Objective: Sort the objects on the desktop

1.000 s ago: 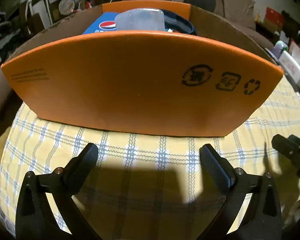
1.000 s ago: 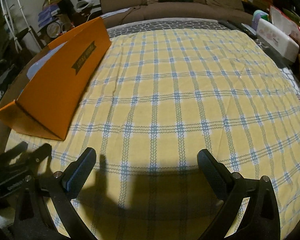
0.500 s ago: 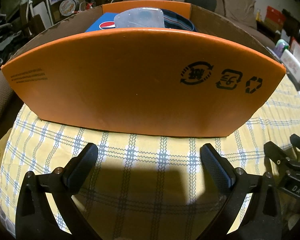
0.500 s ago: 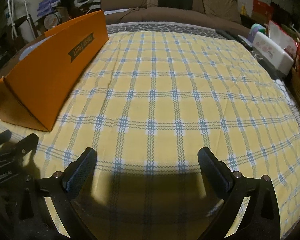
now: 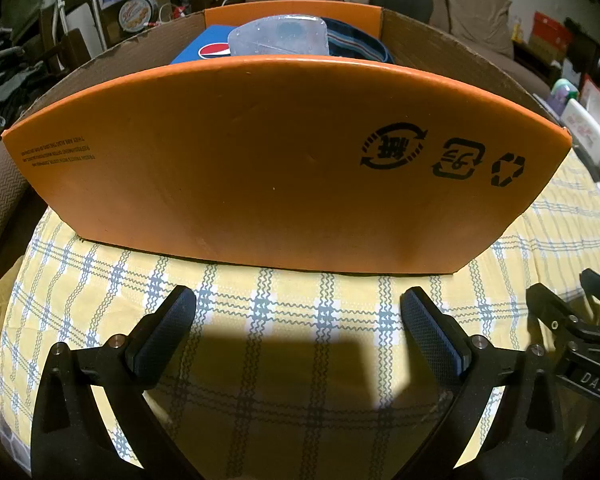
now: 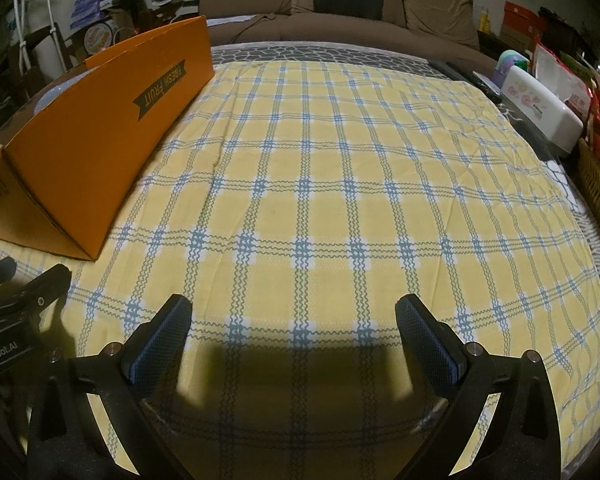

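Left wrist view: spread left gripper [image 5: 298,316] faces orange box [image 5: 284,160], contents visible; right wrist view: spread right gripper [image 6: 294,322], bare tablecloth [image 6: 340,184].

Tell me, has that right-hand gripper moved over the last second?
Yes. In the right wrist view the orange box has slid left and the white box inward, so the right gripper swung rightward, jaws open.
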`<state>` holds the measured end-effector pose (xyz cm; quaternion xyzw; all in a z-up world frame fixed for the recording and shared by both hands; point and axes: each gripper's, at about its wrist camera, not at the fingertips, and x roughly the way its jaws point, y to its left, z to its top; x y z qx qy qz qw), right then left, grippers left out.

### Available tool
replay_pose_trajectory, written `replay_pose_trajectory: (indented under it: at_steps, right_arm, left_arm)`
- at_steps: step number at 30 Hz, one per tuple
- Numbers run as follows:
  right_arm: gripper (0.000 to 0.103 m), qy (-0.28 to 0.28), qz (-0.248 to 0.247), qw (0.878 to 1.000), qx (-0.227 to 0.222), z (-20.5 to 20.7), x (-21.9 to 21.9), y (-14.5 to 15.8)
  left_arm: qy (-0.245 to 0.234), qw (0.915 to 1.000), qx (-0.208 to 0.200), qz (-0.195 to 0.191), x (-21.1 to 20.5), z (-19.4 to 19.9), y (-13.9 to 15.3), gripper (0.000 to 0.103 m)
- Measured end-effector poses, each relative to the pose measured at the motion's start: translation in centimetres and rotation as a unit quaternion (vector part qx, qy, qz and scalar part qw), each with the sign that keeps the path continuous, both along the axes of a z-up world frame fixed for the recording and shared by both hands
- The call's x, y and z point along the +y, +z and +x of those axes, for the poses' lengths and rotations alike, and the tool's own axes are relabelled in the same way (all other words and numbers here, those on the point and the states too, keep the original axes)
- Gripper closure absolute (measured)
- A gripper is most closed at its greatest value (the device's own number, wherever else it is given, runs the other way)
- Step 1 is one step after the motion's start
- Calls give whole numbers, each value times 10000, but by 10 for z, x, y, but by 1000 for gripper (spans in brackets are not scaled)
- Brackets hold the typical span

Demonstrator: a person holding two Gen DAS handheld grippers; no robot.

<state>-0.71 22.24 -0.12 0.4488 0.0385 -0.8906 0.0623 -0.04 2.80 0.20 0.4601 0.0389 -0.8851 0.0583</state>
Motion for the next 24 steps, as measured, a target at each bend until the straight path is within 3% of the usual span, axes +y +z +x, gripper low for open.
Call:
replay_pose_trajectory:
  at_steps: [24]
  right_arm:
    - [0, 0, 0, 10000, 0, 0, 0, 0]
  left_arm:
    - [11, 10000, 1, -93, 1, -3, 0, 0]
